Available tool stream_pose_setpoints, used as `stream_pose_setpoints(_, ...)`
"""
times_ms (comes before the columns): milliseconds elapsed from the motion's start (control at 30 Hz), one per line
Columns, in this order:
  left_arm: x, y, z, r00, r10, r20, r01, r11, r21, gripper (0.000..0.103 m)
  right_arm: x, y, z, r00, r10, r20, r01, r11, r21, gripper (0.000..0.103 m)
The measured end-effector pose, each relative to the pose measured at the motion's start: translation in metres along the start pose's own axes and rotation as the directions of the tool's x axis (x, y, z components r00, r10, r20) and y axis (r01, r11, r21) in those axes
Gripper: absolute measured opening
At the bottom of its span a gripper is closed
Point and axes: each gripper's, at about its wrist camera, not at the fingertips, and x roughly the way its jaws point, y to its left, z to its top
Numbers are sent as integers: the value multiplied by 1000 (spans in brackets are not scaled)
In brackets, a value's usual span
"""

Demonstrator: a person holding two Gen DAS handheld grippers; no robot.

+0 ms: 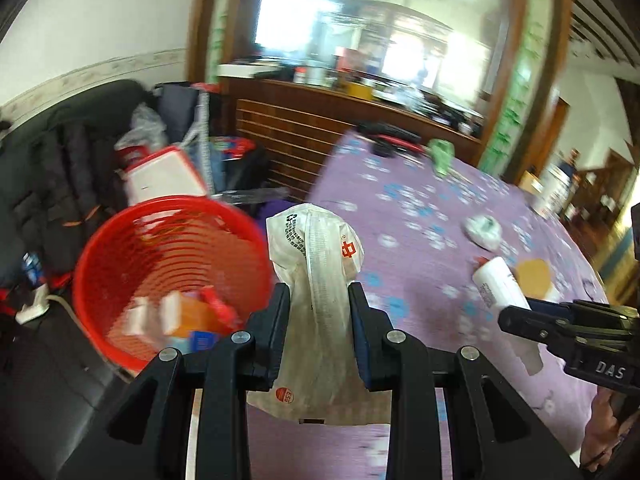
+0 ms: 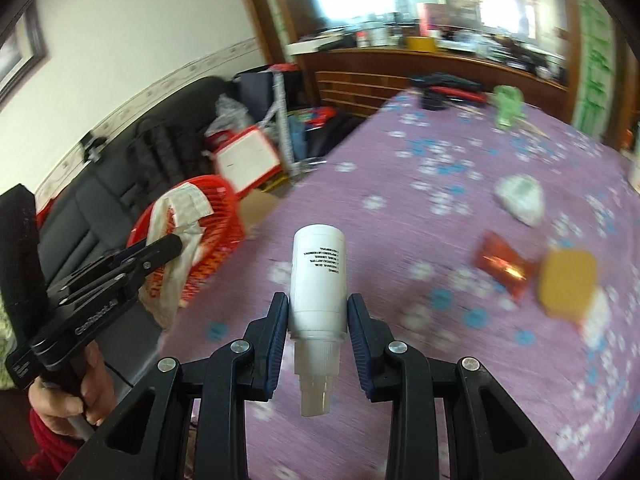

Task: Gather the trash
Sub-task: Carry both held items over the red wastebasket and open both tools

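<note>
My left gripper [image 1: 318, 294] is shut on a crumpled white plastic bag [image 1: 316, 264] with printed text, held at the table's left edge beside a red mesh basket [image 1: 120, 264] that holds several bits of trash. My right gripper [image 2: 318, 304] is shut on a white plastic bottle [image 2: 318, 276], held above the purple flowered tablecloth [image 2: 400, 360]. The bottle also shows in the left wrist view [image 1: 500, 284]. The bag [image 2: 180, 216] and the basket [image 2: 216, 224] show at the left of the right wrist view.
On the tablecloth lie a crumpled white wrapper [image 2: 520, 198], a red foil packet [image 2: 502, 264], a yellow round piece [image 2: 566, 284] and a green object [image 2: 508, 106]. A black sofa [image 2: 100, 176] stands behind the basket. A wooden cabinet [image 1: 320, 128] stands beyond.
</note>
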Motion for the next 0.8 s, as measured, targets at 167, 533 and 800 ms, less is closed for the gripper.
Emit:
stream_pose_setpoints(167,4,53,2,998,65,-6,-66,994,-87,28,30,42,24,998,54,-27,-55,996,-67,33)
stream_pose_setpoints(533,18,114,6,989,139,-48,-144,977,-156,29,112,101,68,984,135,-119,-145,986,-84,33)
stream_pose_setpoints(800,22,130,15,986,165,-36,-169,967,-193,56,116,94,86,989,129,-74,-133,989,-56,44)
